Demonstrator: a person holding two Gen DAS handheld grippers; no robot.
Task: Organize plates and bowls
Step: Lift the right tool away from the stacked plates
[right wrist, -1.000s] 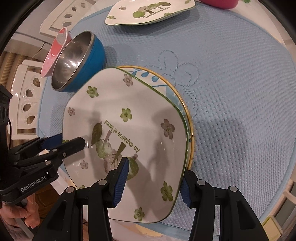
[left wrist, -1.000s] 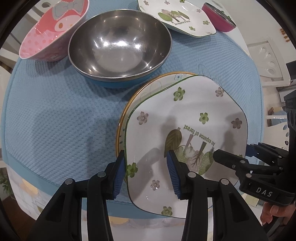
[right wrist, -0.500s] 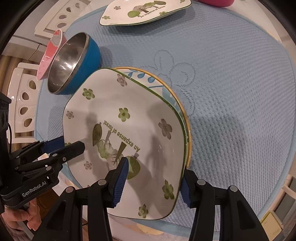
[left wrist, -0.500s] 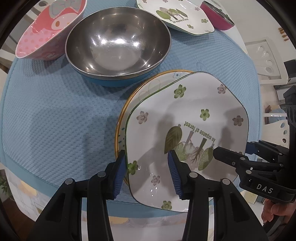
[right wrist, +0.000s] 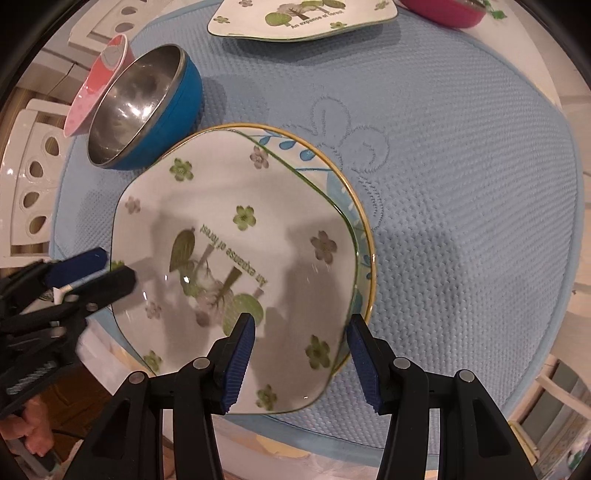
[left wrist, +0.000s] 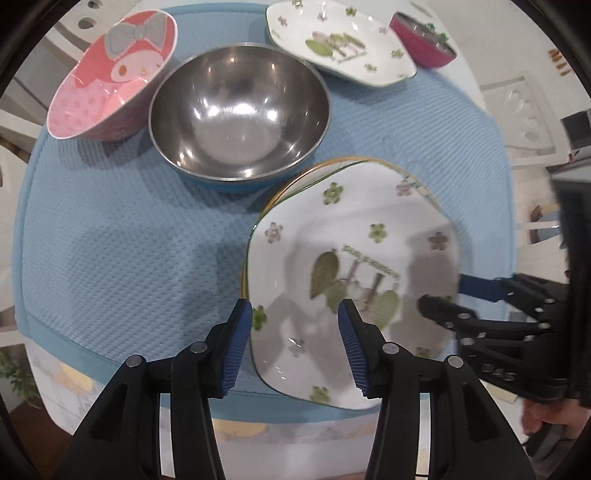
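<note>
Floral plate [right wrist: 236,258] now sits further onto yellow-rimmed plate [right wrist: 364,236] on blue mat [right wrist: 461,184], overhang smaller than before. Left gripper [left wrist: 295,339] and right gripper [right wrist: 301,352] both spread wide, holding nothing.

"An expanse of forest" is printed in green on the near square plate [right wrist: 236,266], just above its leaf-and-tree motif and upside down as seen from the right wrist camera. The same words, "An expanse of forest", are carried upright on the far square plate [right wrist: 303,18], beyond the near plate and under its green tree picture. In the left wrist view both plate inscriptions are blurred and cannot be read. On the body of the right gripper [left wrist: 443,295], to the right of the near plate, white letters reading "DAS" are seen. Nothing legible is made out on the left gripper [right wrist: 107,269].
</note>
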